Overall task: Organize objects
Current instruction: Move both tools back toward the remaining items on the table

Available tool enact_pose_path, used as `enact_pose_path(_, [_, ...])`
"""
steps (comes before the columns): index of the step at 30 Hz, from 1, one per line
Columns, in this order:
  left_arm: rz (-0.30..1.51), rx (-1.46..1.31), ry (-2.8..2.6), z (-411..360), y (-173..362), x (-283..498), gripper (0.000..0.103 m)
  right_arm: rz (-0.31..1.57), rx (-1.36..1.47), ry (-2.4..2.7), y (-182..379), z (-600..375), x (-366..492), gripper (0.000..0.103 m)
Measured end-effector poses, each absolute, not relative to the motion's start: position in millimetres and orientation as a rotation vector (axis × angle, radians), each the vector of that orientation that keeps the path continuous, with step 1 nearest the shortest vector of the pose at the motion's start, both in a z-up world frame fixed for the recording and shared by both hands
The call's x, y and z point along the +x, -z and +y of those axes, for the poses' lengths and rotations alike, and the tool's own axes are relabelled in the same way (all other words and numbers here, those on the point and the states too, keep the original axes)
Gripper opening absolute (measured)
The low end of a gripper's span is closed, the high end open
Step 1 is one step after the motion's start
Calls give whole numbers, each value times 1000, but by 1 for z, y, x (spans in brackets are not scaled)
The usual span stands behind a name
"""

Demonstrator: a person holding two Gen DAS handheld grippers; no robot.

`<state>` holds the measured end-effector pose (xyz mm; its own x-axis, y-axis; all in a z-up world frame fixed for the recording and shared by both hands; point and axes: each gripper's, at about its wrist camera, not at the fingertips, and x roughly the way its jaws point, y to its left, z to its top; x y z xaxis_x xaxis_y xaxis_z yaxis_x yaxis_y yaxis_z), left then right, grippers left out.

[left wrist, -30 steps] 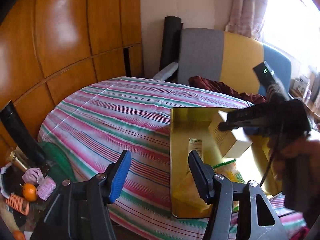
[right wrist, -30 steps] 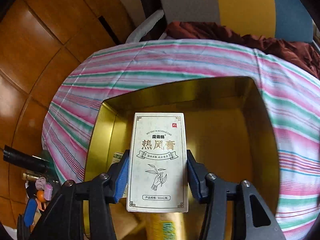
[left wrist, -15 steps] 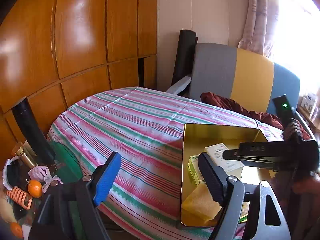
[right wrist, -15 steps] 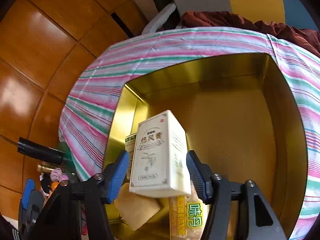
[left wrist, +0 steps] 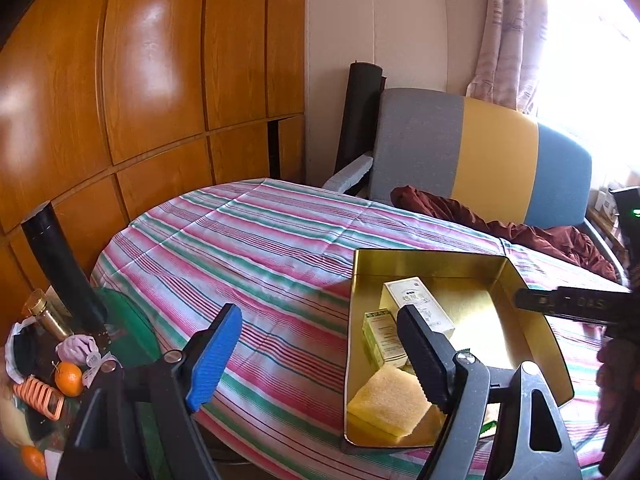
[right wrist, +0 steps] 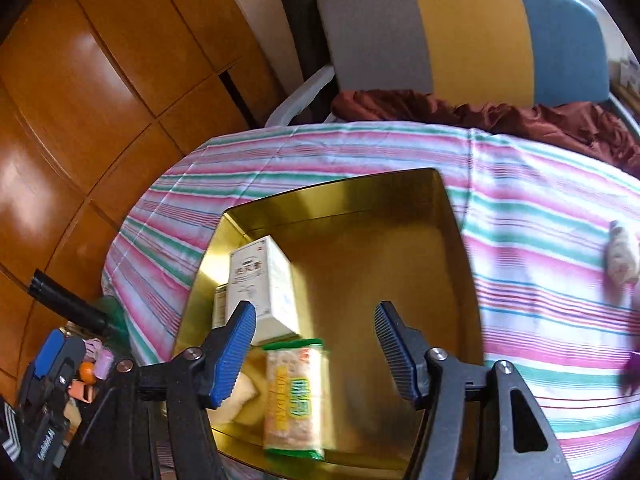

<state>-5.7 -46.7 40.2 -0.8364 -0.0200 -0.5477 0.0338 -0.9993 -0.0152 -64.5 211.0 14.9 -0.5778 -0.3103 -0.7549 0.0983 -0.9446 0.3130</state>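
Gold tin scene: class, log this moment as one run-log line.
right gripper: open, empty | cream box: inside gold tin | left gripper: open, empty

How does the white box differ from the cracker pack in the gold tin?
The white box is opaque cream card with dark print; the cracker pack is clear wrap with green and yellow lettering. The box lies toward the far left of the gold tin; the pack lies nearer the camera. Both lie loose inside it.

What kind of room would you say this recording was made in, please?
Probably a lived-in home, a sitting or dining room: a table under a striped cloth, a grey, yellow and blue sofa behind it, wooden wall panels and a curtained window.
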Motion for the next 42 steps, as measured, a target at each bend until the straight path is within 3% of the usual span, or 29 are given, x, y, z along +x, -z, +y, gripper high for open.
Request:
enact_pose_path(28, [-296,1076,3258,97,-33,-5,82,-480,1430,3151,-11,494,14,63])
enact_pose_path(31, [-340,1120,3292,120,-30,-4,82,-584,1450,3183,-1,524,21,63])
enact_pose_path(36, [-422,1179,3349,163,-25,-2,82,-1037,1483,3125,21,568,38,63])
enact_pose_path(42, [-489,1265,3418,216,-20,-1,82,-1338,1418,3084,25,593,58,63])
